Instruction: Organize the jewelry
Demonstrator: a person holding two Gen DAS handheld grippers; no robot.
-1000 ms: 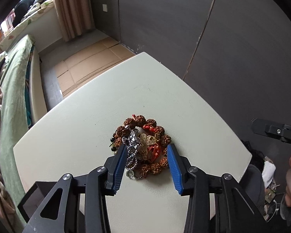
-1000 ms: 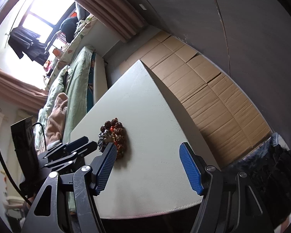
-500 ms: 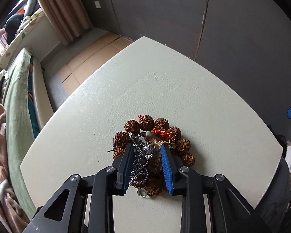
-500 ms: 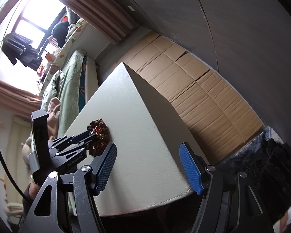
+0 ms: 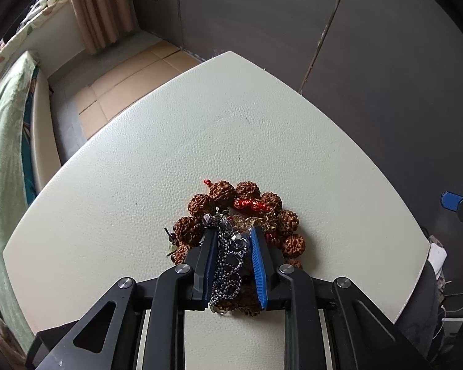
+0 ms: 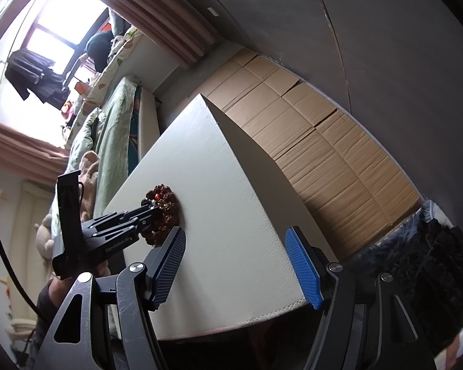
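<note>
A heap of jewelry lies on the cream table: a bracelet of big brown knobbly beads with red beads, and a silver chain on top. My left gripper is down on the heap, its jaws closed around the silver chain. It also shows in the right wrist view at the heap. My right gripper is open and empty, held off the table's near edge, to the right of the heap.
The table has a sharp far corner and a stitched near edge. Flattened cardboard covers the floor beside it. A dark wall stands behind. A bed with green bedding is on the left.
My left gripper has moved forward onto the heap and its jaws have narrowed from wide open to closed around the silver chain. My right gripper stays open, shifted slightly.
</note>
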